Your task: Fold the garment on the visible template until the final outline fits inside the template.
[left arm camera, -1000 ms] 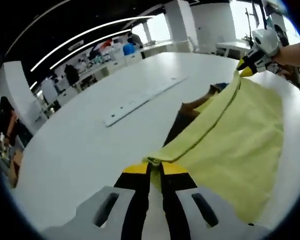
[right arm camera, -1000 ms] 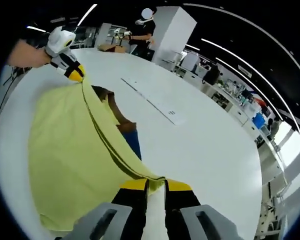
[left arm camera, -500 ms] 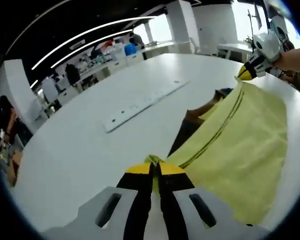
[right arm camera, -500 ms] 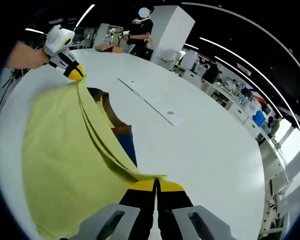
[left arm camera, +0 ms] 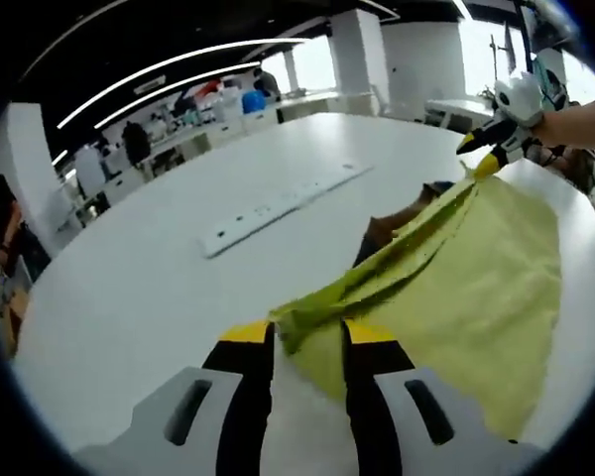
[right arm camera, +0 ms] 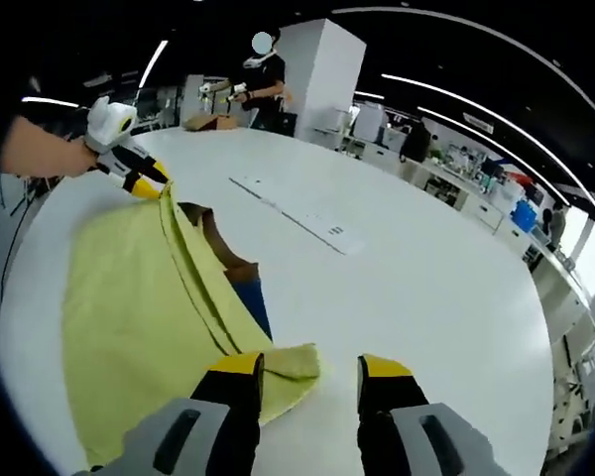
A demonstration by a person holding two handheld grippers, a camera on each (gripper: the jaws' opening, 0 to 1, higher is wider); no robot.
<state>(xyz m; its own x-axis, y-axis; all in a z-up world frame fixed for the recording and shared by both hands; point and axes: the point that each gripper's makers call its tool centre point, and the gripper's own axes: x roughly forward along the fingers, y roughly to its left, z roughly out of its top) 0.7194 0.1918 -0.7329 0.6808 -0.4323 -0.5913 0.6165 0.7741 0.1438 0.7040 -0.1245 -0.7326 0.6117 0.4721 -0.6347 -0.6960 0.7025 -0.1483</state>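
Change: both hand-held grippers, clamped on the garment's folded edge half a second ago, are now seen with jaws spread wide and nothing held.
Left hand-held gripper (left arm camera: 308, 342): jaws parted, with a bunched corner of the yellow garment (left arm camera: 476, 268) lying loose between them.
Right hand-held gripper (right arm camera: 309, 372): jaws wide apart; the other corner of the folded edge rests just beside its left jaw (touching or not cannot be told).
Garment: spread on the white counter (left arm camera: 159, 288), its near edge doubled over in a long ridge running between the two grippers.
Template: dark brown and blue patches (right arm camera: 240, 270) are glimpsed beyond the fold, probably the template, mostly hidden by the cloth.
Meaning for the task: one fold is judged as laid down and released; whether the outline fits the template cannot be told, so further folds seem likely.
Surface: a broad, rounded white counter, with a long pale strip (left arm camera: 283, 203) lying well apart from the garment.
Room: an open office with ceiling light lines, white pillars, and a person (right arm camera: 263, 79) standing at the far side.
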